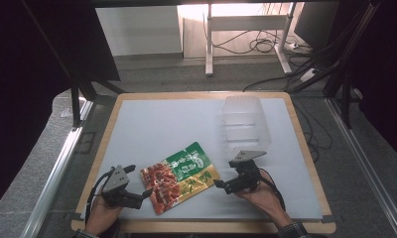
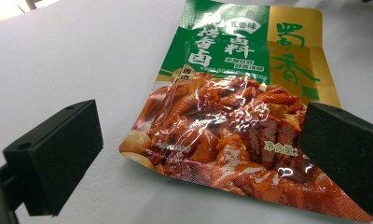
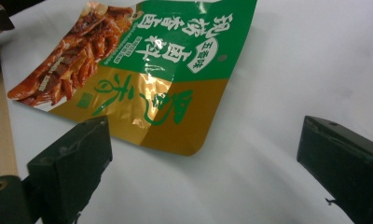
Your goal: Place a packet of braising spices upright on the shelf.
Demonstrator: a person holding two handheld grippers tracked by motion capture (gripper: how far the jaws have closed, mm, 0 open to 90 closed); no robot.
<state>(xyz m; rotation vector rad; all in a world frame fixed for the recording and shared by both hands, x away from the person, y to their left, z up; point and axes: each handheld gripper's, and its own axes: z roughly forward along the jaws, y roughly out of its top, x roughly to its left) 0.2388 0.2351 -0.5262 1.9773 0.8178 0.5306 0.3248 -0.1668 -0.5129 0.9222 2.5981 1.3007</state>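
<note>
Here, snack pouch between both gaping grippers' jaws.

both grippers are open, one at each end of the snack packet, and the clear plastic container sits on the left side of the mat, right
Not quite. The clear plastic container sits on the right side of the mat, beyond the right gripper, as the high view shows. The rest holds: the left gripper and the right one are open, one at each end of the snack packet.

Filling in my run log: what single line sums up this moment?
left gripper: open, at snack pouch | right gripper: open, near pouch | pouch: flat on table | clear container: behind, untouched
</note>
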